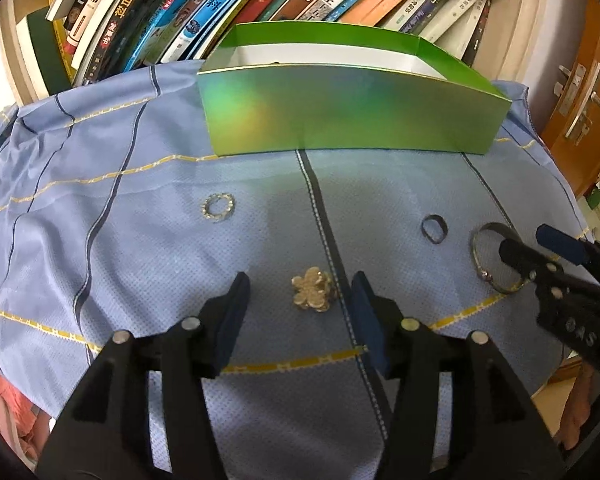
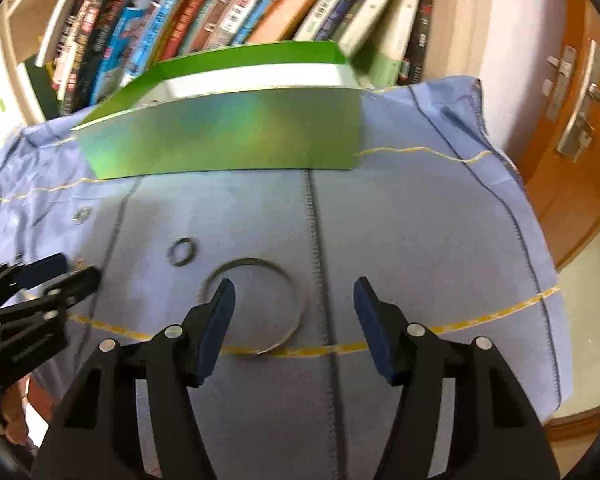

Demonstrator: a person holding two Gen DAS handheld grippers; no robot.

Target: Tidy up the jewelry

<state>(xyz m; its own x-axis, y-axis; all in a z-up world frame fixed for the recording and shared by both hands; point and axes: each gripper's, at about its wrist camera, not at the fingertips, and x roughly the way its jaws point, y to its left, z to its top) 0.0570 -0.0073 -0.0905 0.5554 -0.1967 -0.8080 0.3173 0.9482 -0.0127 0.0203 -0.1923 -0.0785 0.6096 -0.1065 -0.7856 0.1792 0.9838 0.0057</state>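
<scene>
Left wrist, left tongs (image 1: 300, 292) parted around brooch (image 1: 313, 289), bangle (image 1: 485, 270) half-hidden, right tongs (image 2: 294, 300) empty

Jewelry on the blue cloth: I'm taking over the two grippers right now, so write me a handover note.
Left gripper: open, empty, jaws either side of the gold flower-shaped brooch without touching it.
Right gripper: open, empty, over the thin silver bangle, one finger inside its ring.
Also lying on the blue striped cloth: small dark band ring and sparkly silver ring.
Open green cardboard box stands behind them; little of its inside shows.
Done: nothing visibly boxed. Left: all four pieces, presumably into the box.
</scene>
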